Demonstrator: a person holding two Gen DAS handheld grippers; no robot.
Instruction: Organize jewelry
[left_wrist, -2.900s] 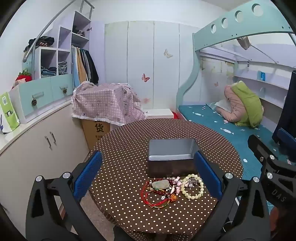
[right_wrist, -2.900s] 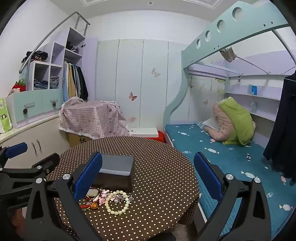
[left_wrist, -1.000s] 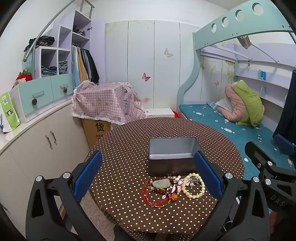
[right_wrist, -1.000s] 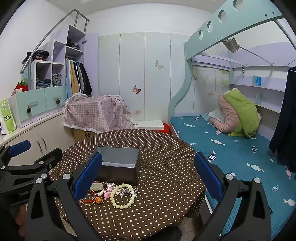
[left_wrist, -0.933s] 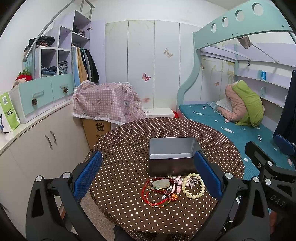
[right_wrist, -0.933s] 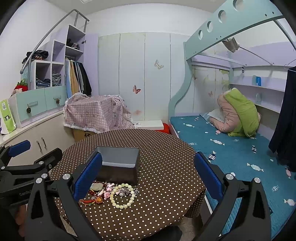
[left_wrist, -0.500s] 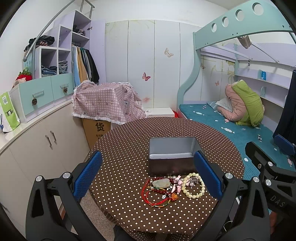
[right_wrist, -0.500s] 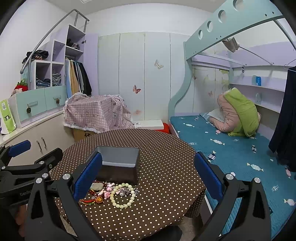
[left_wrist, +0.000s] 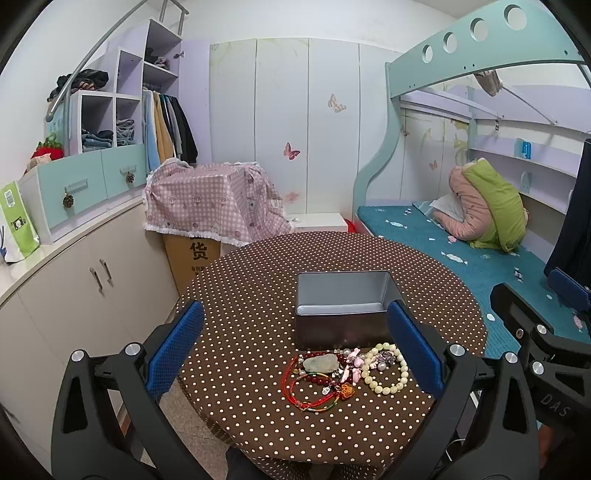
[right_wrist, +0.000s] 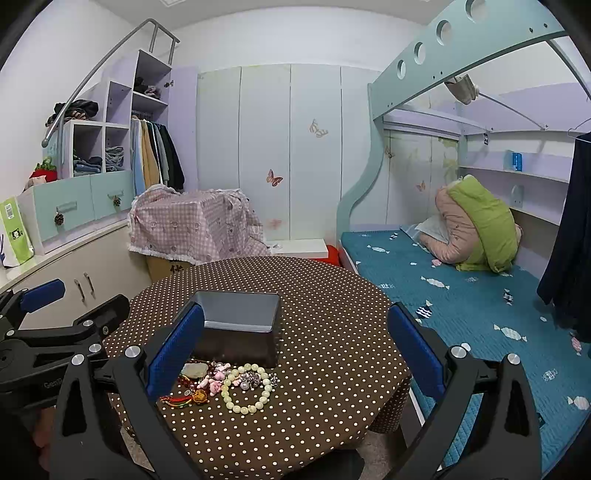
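Left gripper (left_wrist: 295, 339) wide, blue pads (left_wrist: 175, 345) well apart, nothing between them. Hovers near edge of table (left_wrist: 240, 280), aimed square at jewelry pile; pile and tin sit framed between the fingers in left wrist view. Reads as pre-approach staging, no contact with anything.

Right gripper (right_wrist: 295, 347) also wide and empty, held off to the right of the left one, above table's near-right edge. Left pad (right_wrist: 173, 345) overlaps tin's near-left corner in its own view, but that looks like line-of-sight only, not touch. Right one's black frame visible at right edge of left wrist view, left one's at left edge of right wrist view, so both flank the work area. Probably one per side, to pick from either end of pile.

Metal tin (left_wrist: 343, 306) open, no lid seen, looks empty, mid-table. Pile lies just beside its near wall, likely staged there for a short lift-and-drop.

Jewelry pile, all touching or tangled:
- pale green bead bracelet (left_wrist: 386, 369), right end, lies flat as a clean loop, easiest first grab
- greenish flat stone pendant (left_wrist: 320, 363), left of centre
- red cord bracelets (left_wrist: 310, 391), nearest edge, with a small red-gold charm (left_wrist: 345, 390)
- pink charm pieces (left_wrist: 351, 365) and a dark grey bead cluster (left_wrist: 384, 356) in the middle, too small to sort out

Judgement: nothing in tin yet, task at start. Risk: cords snag neighbours on lift.

Brown polka-dot cloth (right_wrist: 332, 314) covers round table, could bunch under a low pinch.
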